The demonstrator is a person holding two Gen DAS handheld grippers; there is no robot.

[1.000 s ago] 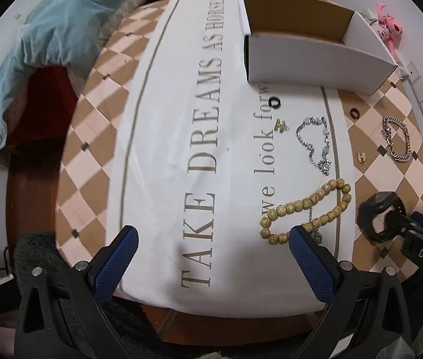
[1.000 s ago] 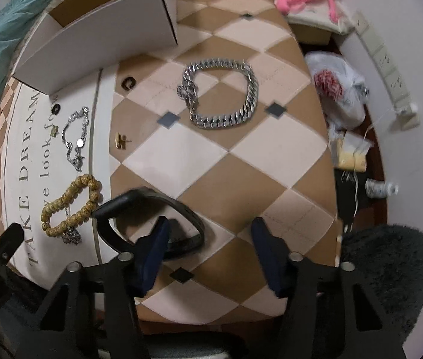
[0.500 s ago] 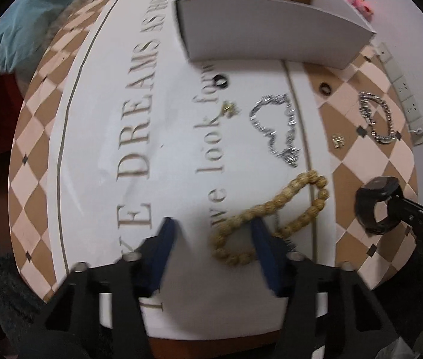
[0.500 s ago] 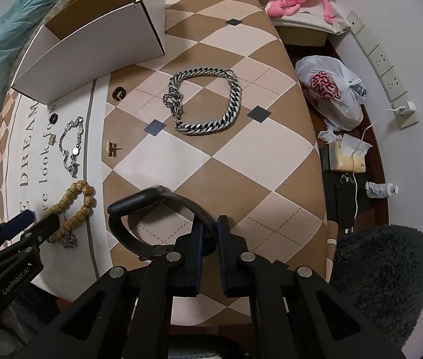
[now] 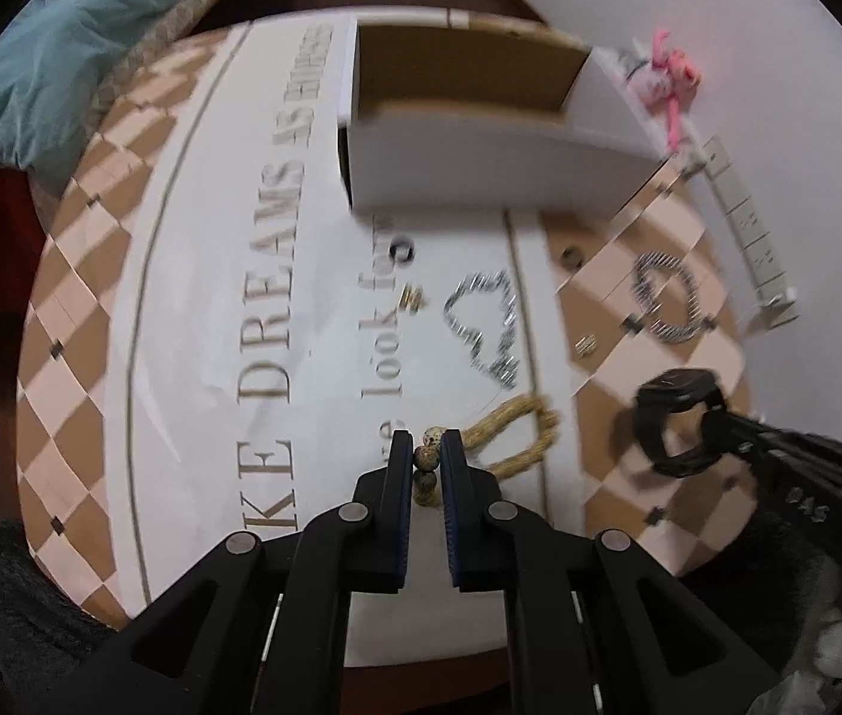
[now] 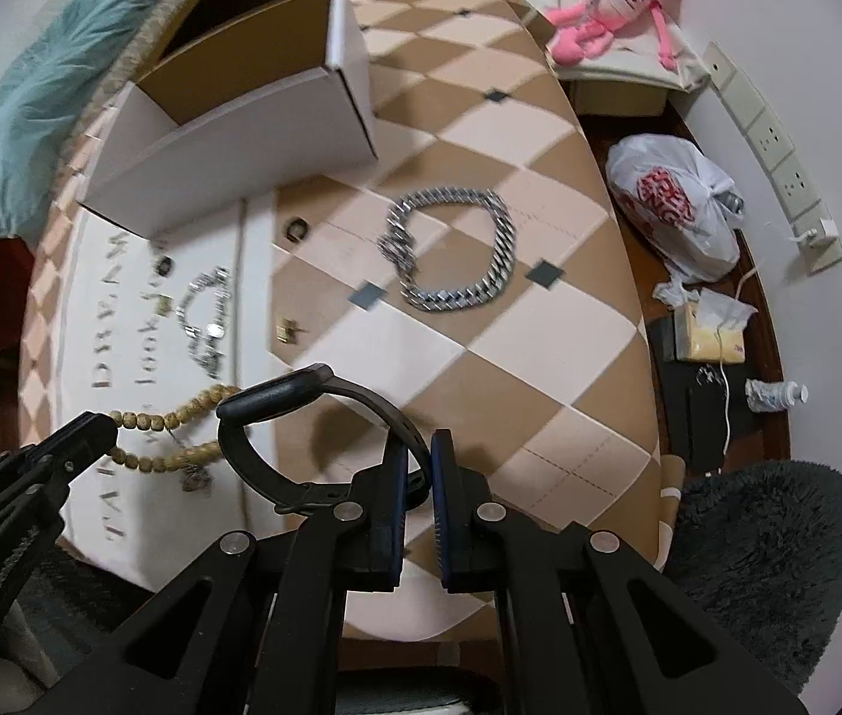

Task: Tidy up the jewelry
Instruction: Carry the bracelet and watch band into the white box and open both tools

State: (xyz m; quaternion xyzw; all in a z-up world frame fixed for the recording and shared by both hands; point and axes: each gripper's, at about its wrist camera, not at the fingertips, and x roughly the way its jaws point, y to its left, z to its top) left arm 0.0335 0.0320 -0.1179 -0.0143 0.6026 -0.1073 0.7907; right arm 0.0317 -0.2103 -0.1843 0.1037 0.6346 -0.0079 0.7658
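My left gripper (image 5: 426,447) is shut on the near end of a tan bead bracelet (image 5: 513,438), which trails over the white cloth; it also shows in the right wrist view (image 6: 182,417). My right gripper (image 6: 418,456) is shut on the strap of a black watch (image 6: 277,411), held just above the table, also seen in the left wrist view (image 5: 680,426). A thin silver bracelet (image 5: 489,322), a thick silver chain (image 6: 450,253), small gold pieces (image 6: 286,328) and dark rings (image 6: 295,228) lie on the table. An open white box (image 5: 480,155) stands at the back.
The table (image 6: 510,357) has a tan and cream diamond cover with a white lettered centre. A teal blanket (image 5: 51,65) lies at the back left. A pink plush toy (image 6: 611,6), a plastic bag (image 6: 677,208) and wall sockets (image 6: 778,143) are off the right edge.
My left gripper went from wide open to shut on the bead bracelet's end. My right gripper closed on the black watch strap and lifted it slightly.
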